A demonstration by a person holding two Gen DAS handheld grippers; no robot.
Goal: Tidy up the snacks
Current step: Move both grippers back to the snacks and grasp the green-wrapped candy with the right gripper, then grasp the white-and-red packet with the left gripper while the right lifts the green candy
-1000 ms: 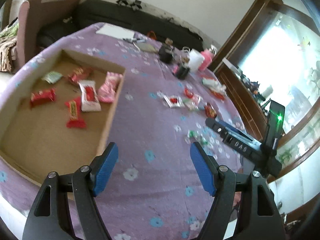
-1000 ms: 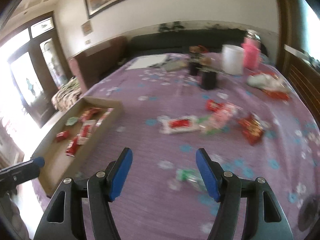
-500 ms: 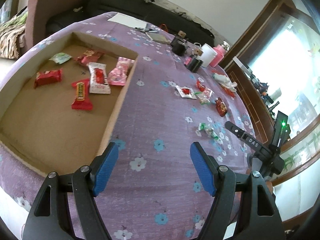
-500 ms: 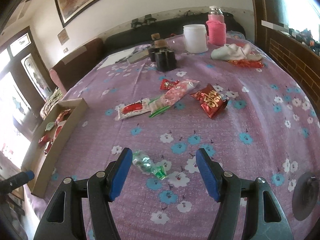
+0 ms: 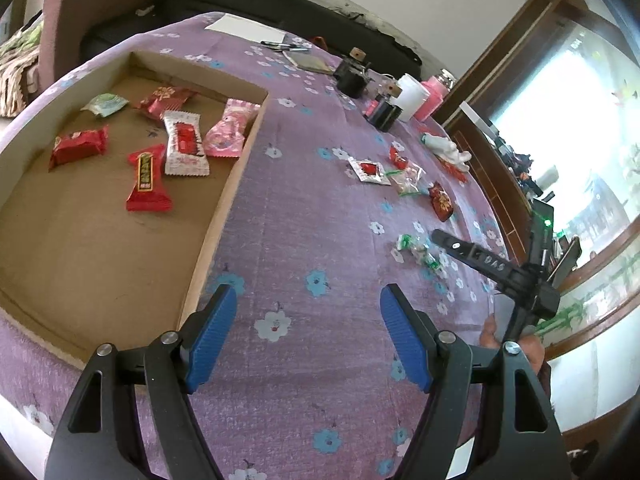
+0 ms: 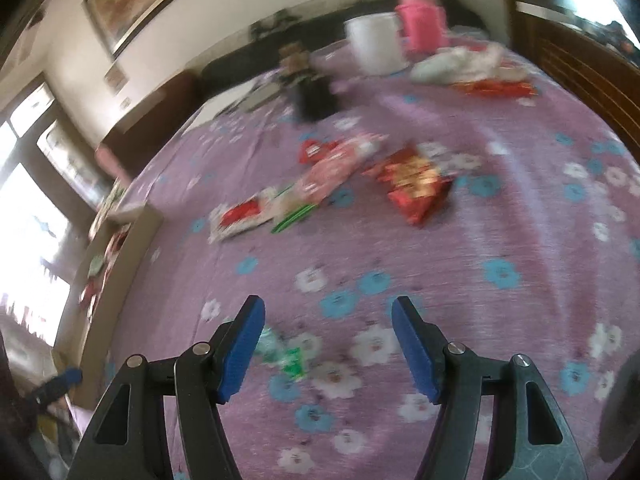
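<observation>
Two blue pads of the left gripper (image 5: pixel 306 334) stand wide apart, holding nothing, above the purple-clothed desk (image 5: pixel 304 216) beside the cardboard tray (image 5: pixel 224 216) of snacks. In the right wrist view, the right gripper (image 6: pixel 326 346) gapes equally wide, empty, its left pad just over the green-wrapped candy (image 6: pixel 280 354).

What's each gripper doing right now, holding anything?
Left gripper: open, empty, above the purple tablecloth.
Right gripper: open, holding nothing, the green-wrapped candy lying near its left finger.
</observation>
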